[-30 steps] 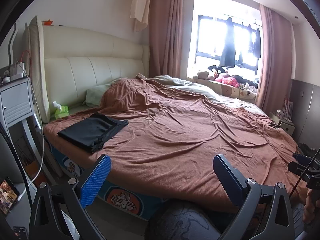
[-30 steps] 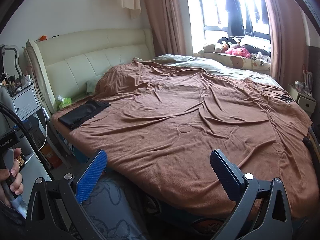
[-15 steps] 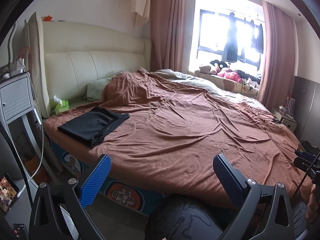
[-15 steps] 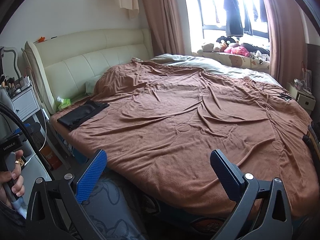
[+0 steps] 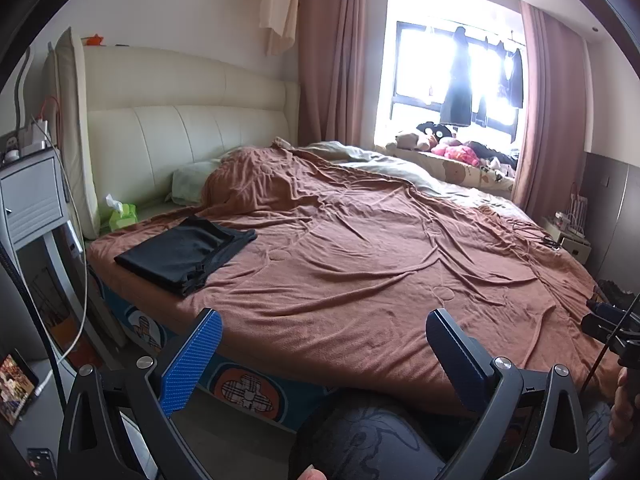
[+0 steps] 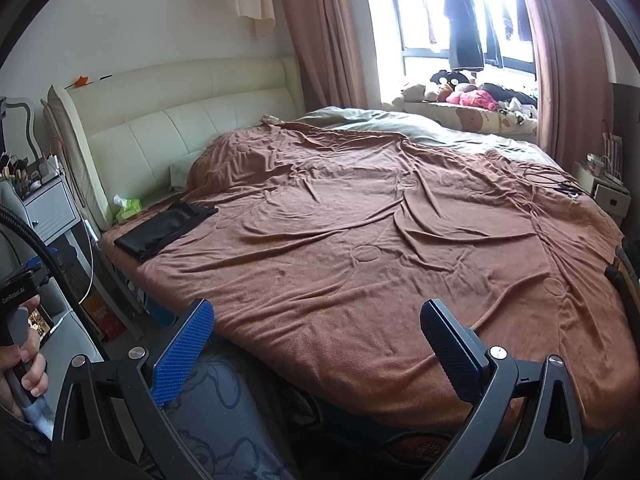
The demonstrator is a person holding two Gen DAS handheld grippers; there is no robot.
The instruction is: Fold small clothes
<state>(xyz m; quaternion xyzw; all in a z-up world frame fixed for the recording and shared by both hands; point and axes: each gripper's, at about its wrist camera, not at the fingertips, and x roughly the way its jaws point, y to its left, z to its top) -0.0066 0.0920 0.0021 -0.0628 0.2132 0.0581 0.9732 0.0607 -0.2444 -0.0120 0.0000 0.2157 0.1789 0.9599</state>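
Observation:
A folded black garment (image 5: 184, 254) lies flat on the brown bedspread (image 5: 360, 264) near the bed's left corner, close to the headboard. In the right wrist view the same black garment (image 6: 166, 230) shows at the far left of the bed (image 6: 380, 240). My left gripper (image 5: 320, 354) is open and empty, held off the near bed edge, well short of the garment. My right gripper (image 6: 316, 340) is also open and empty over the near edge of the bed. A knee in patterned trousers (image 5: 372, 436) sits under the grippers.
A cream headboard (image 5: 180, 128) stands at the left, with a green tissue pack (image 5: 122, 216) and a pale pillow (image 5: 188, 188) beside it. A grey bedside cabinet (image 5: 32, 200) with cables is at far left. Soft toys (image 5: 436, 142) line the window sill. Cables (image 6: 560, 184) lie on the bed's far right.
Both cameras have tilted up slightly, so the bed sits lower in the views. The black garment has not moved and both grippers stay open.

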